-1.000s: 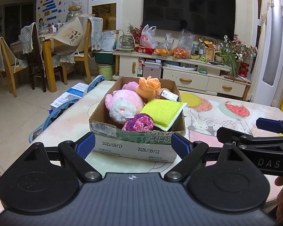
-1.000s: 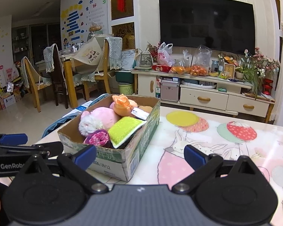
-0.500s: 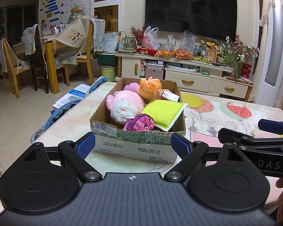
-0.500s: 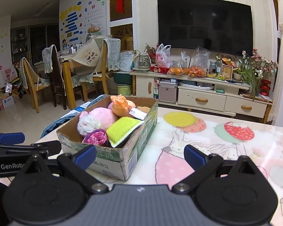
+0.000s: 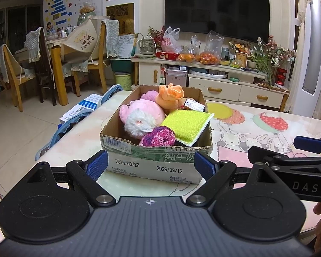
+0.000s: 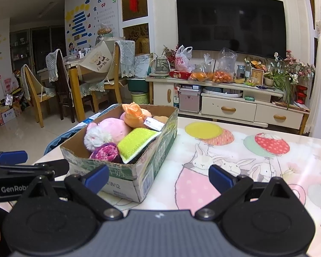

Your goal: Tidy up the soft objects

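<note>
A cardboard box (image 5: 152,162) stands on the table and holds a pink plush (image 5: 142,115), an orange plush (image 5: 170,95), a yellow-green sponge (image 5: 187,125) and a pink knitted ball (image 5: 157,138). My left gripper (image 5: 150,166) is open and empty, just short of the box's near wall. My right gripper (image 6: 158,176) is open and empty, near the box's (image 6: 126,175) right corner. The same toys show in the right wrist view: pink plush (image 6: 111,131), orange plush (image 6: 134,115), sponge (image 6: 137,142), knitted ball (image 6: 106,152).
The table (image 6: 235,171) has a cloth with rabbits and balloons. The right gripper's side shows at the right of the left wrist view (image 5: 289,167). A TV cabinet (image 5: 214,79) stands behind, chairs (image 5: 45,64) and a dining table at the left.
Both views have shifted slightly; the box sits a little lower in the frames. Both grippers stay open and empty.
</note>
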`<state>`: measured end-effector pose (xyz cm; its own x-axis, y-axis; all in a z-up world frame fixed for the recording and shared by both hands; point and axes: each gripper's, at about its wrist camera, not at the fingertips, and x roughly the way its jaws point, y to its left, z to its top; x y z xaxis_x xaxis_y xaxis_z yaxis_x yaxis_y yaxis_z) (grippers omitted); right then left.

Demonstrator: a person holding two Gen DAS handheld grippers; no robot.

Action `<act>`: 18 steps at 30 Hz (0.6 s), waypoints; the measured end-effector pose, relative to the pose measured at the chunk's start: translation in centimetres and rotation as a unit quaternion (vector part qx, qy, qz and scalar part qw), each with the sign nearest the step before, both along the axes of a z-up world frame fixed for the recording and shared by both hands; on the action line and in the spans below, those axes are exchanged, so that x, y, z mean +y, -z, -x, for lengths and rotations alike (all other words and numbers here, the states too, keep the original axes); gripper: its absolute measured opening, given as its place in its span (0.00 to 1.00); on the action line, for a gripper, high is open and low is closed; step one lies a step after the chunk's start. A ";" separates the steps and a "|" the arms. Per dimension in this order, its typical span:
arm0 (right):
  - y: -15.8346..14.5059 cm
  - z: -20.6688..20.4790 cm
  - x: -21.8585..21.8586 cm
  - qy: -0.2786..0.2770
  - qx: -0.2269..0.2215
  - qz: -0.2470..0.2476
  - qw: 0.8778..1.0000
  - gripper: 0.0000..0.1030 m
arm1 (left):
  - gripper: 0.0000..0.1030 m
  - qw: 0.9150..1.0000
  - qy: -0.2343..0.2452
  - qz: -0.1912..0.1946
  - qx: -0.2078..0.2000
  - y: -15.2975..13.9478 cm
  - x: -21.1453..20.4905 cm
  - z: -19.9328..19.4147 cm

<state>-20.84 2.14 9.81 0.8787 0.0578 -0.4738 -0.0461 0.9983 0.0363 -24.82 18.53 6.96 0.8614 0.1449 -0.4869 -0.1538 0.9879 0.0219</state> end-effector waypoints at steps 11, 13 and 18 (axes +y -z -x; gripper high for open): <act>0.2 -0.1 -0.1 0.002 -0.004 0.003 1.000 0.96 | 1.00 1.000 0.003 -0.005 -0.001 0.0 0.0 0.0; 0.3 -0.1 -0.2 0.003 -0.005 0.002 1.000 0.96 | 1.00 1.000 0.006 0.002 -0.003 0.1 0.0 -0.2; 1.0 -0.3 -1.5 0.010 -0.009 -0.004 1.000 0.96 | 1.00 1.000 0.021 0.002 -0.008 0.2 -0.9 -0.8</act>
<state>-20.56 0.66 8.84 0.8882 0.0431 -0.4574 -0.0261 0.9987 0.0435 -23.99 17.58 6.80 0.8747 0.1065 -0.4729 -0.1125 0.9935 0.0158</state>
